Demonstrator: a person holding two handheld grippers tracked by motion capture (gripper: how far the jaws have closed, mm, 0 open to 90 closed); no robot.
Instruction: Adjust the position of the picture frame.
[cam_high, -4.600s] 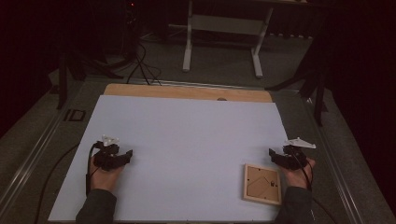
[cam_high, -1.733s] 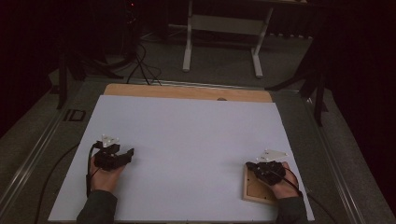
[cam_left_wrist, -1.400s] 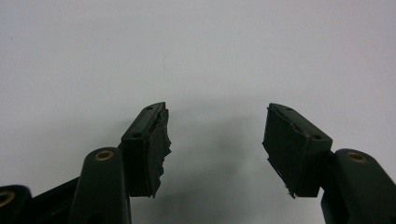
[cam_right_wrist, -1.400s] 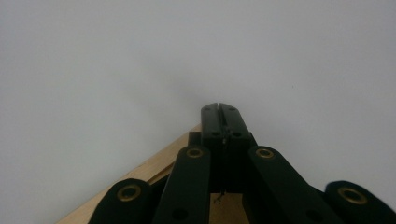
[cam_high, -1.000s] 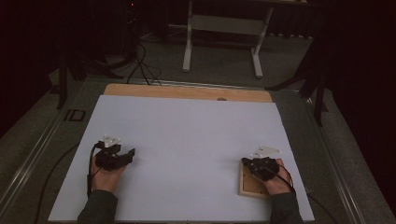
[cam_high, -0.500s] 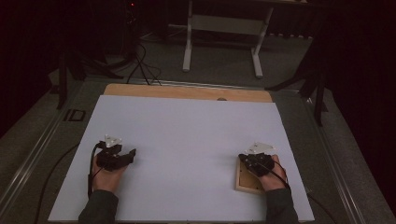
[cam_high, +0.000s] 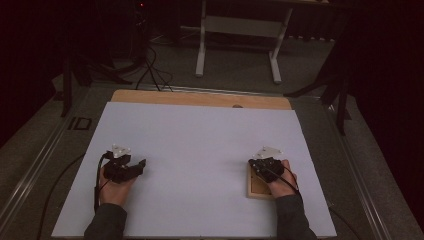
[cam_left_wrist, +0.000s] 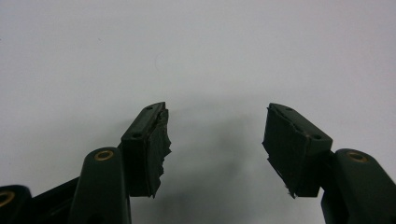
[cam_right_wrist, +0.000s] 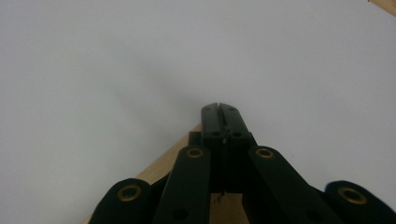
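Note:
A small square wooden board (cam_high: 256, 188) lies on the white sheet (cam_high: 200, 140) at the near right. My right gripper (cam_high: 259, 164) sits over the board's far end, jaws pressed together with nothing visible between them. In the right gripper view the shut tips (cam_right_wrist: 219, 108) reach past a corner of the board (cam_right_wrist: 161, 165) and over the white sheet. My left gripper (cam_high: 142, 164) rests at the near left of the sheet. In the left gripper view it (cam_left_wrist: 215, 126) stands open, with bare sheet between its pads.
A strip of wooden tabletop (cam_high: 200, 98) shows along the sheet's far edge. Beyond the table stand a white frame's legs (cam_high: 201, 55) and loose cables (cam_high: 150, 70) on the floor. A cable (cam_high: 96, 185) trails from the left gripper.
My right hand and gripper have moved left across the sheet, and the wooden board has shifted left with them. The left hand has stayed in place.

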